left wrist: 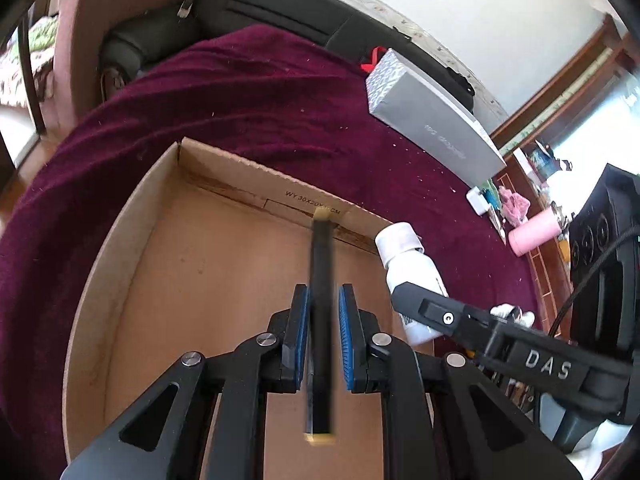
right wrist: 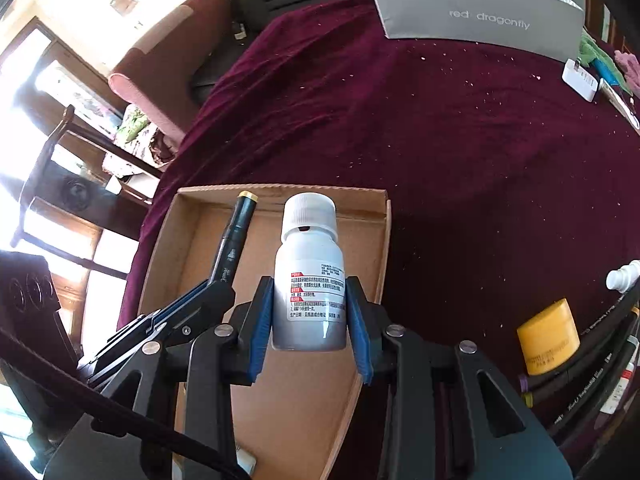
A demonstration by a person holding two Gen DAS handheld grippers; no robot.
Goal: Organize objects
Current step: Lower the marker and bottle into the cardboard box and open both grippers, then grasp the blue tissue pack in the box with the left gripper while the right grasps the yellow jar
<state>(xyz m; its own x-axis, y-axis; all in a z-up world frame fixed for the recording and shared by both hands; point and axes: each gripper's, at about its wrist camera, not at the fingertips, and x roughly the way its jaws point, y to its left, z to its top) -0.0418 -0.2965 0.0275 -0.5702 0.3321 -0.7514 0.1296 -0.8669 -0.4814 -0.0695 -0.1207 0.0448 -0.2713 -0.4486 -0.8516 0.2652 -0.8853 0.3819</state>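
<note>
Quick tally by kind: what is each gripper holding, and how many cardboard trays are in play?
Black marker pens with yellow caps: 1, in the left gripper
White bottles: 1, in the right gripper
Cardboard trays: 1
Total: 3

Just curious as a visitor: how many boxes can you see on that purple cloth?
2. An open cardboard box lies near, under both grippers. A closed grey box sits at the far edge of the cloth. More could be hidden out of view.
</note>
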